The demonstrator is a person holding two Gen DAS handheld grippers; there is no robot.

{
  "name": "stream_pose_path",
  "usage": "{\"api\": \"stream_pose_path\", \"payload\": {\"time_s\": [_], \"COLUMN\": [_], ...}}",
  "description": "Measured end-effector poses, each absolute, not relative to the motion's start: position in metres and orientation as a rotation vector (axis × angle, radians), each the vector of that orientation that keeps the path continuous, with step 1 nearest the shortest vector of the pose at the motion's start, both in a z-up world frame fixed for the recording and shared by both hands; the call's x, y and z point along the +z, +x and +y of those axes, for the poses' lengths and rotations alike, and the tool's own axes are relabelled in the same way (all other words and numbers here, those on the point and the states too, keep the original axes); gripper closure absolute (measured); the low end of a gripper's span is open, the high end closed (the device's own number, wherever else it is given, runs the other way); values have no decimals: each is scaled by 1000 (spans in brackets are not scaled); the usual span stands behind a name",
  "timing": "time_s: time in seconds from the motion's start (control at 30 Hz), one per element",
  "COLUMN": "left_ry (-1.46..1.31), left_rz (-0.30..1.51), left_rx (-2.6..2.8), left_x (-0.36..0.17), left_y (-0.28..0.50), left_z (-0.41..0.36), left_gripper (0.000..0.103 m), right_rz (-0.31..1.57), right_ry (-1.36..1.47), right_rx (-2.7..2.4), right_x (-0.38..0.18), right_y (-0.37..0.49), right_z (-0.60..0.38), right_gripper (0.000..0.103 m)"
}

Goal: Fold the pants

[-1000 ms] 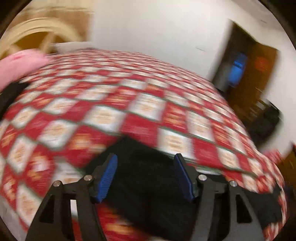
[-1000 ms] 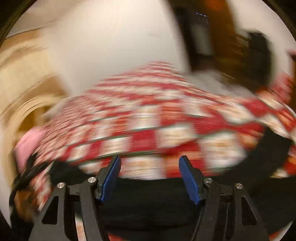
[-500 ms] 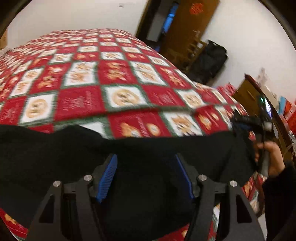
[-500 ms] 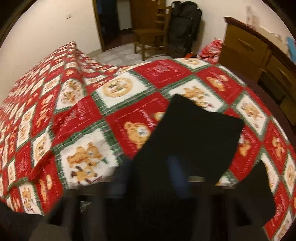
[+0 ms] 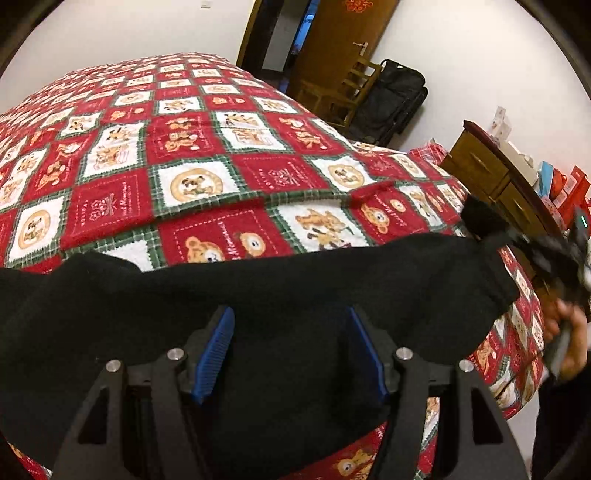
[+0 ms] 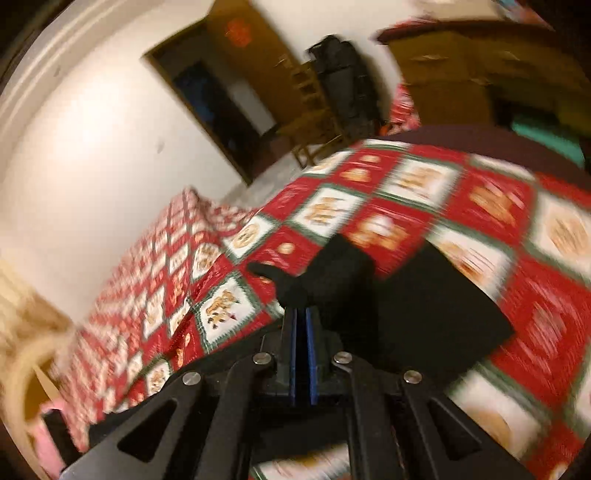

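1. Surface: a bed covered by a red, white and green patchwork quilt (image 5: 229,155) fills the centre of both views. A white wall (image 5: 129,29) stands behind it in the upper left of the left wrist view.
2. Room: an open wooden door (image 5: 343,40), a wooden chair (image 5: 340,99) and a black bag (image 5: 395,99) sit at upper centre right. A wooden dresser (image 5: 491,173) occupies the right edge.
3. Task item: the black pants (image 5: 258,295) lie across the lower half of the left wrist view, over the near part of the quilt.
4. Left gripper (image 5: 290,347): blue pads spread wide apart, released, with pants fabric lying between and below them.
5. Right gripper (image 6: 303,317): pads pressed together, clenched on a bunched corner of the pants at lower centre.
6. Hard to read: the right wrist view is motion-blurred. In the left wrist view, the right gripper and the hand (image 5: 565,332) holding it are smeared at the right edge.
7. Change: half a second ago the right wrist view showed the pants lying flat and its gripper blurred beyond reading; the pads are now visibly closed on fabric. The left gripper remains released.
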State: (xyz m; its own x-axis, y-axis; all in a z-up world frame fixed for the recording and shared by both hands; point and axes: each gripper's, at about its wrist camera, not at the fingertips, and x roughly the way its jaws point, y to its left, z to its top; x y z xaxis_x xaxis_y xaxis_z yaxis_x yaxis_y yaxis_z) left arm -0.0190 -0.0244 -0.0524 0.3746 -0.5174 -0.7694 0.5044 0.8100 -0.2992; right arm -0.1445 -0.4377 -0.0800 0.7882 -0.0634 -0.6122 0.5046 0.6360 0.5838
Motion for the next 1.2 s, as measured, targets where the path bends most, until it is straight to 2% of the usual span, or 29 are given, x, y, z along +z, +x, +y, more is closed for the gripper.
{"api": "stream_pose_path", "payload": {"time_s": [0.03, 0.2, 0.3, 0.37, 0.4, 0.43, 0.47, 0.5, 0.57, 0.7, 0.77, 0.8, 0.83, 0.87, 1.1, 1.2], "left_ry": [-10, 27, 64, 88, 98, 110, 115, 117, 119, 125, 117, 118, 126, 142, 181, 155], "left_rz": [988, 977, 963, 957, 957, 961, 965, 969, 971, 973, 980, 979, 975, 965, 944, 954], "left_rx": [-652, -665, -672, -676, -678, -677, -677, -679, -687, -671, -661, -659, -656, -652, -665, -673], "left_x": [-52, -49, -49, -49, -51, -53, -54, -55, -55, -58, -61, -62, -64, -65, -66, -66], "left_y": [-19, -20, -25, -29, -30, -32, -33, -34, -38, -40, -39, -40, -41, -42, -44, -40], "left_z": [-25, -36, -46, -51, -54, -57, -60, -62, -65, -65, -65, -66, -68, -69, -72, -70], "left_gripper": [37, 37, 37, 37, 37, 37, 37, 37, 37, 37, 37, 37, 37, 37, 35, 35], "right_rz": [596, 580, 560, 572, 578, 584, 589, 594, 650, 798, 860, 896, 910, 909, 659, 640], "right_ry": [835, 991, 847, 727, 690, 636, 575, 491, 292, 83, 50, 67, 119, 207, 732, 849], "right_rx": [-381, -474, -525, -491, -470, -435, -405, -377, -318, -294, -302, -325, -331, -340, -409, -422], "right_x": [-88, -119, -95, -72, -66, -61, -56, -51, -47, -68, -83, -92, -95, -98, -95, -112], "right_y": [-158, -212, -219, -201, -192, -180, -167, -152, -115, -58, -45, -36, -38, -41, -145, -177], "right_z": [-440, -462, -459, -447, -442, -433, -422, -408, -376, -352, -354, -361, -371, -385, -468, -486], "right_gripper": [102, 101, 101, 97, 77, 42, 25, 16, 16, 17, 27, 49, 84, 100, 100, 100]}}
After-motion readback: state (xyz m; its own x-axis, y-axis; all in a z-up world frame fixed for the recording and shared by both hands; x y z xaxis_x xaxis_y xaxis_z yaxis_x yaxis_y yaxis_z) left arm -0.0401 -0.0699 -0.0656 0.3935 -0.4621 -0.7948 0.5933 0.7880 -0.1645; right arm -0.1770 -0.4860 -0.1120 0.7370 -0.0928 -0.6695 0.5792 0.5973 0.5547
